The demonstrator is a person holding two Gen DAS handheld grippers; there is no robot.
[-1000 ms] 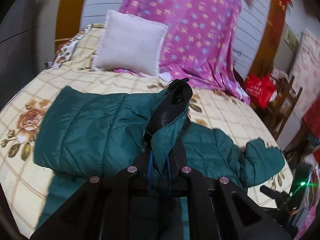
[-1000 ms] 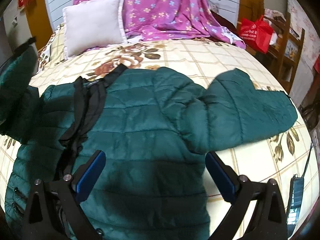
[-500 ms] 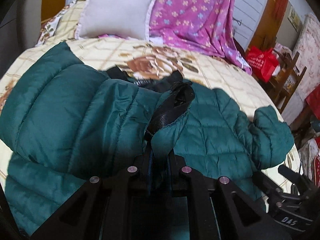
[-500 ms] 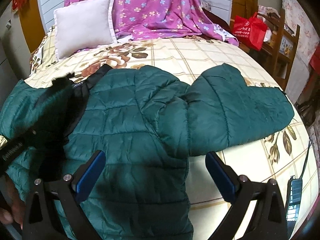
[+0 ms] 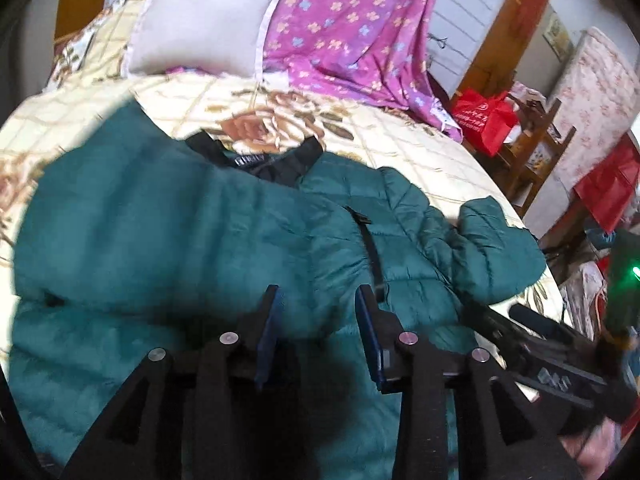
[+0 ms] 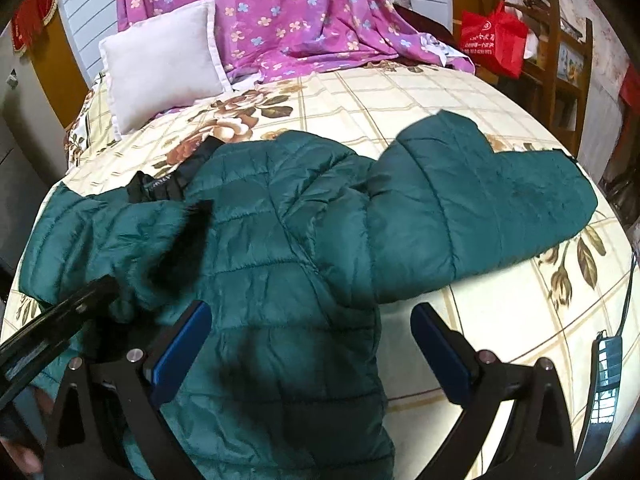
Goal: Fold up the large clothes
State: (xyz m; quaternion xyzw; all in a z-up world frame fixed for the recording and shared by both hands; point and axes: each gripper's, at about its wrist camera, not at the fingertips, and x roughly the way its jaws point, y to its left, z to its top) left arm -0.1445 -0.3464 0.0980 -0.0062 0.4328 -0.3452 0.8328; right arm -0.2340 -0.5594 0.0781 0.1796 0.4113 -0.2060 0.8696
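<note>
Teal puffer jacket (image 6: pixel 280 248) is spread on the floral bedsheet (image 6: pixel 400 96), released by the opening left gripper (image 5: pixel 318 312) while the right gripper (image 6: pixel 310 344) is held wide and empty, so the slippery folded sleeve (image 5: pixel 160 208) may be undone.

Our left gripper (image 5: pixel 318 300) tilts downward, jaws opening, blue pads parted with nothing pinched between them. Our right gripper (image 6: pixel 310 324) also pitches down, jaws spread wide and gripping nothing. From the right wrist view, the left gripper's dark body shows at lower left.
</note>
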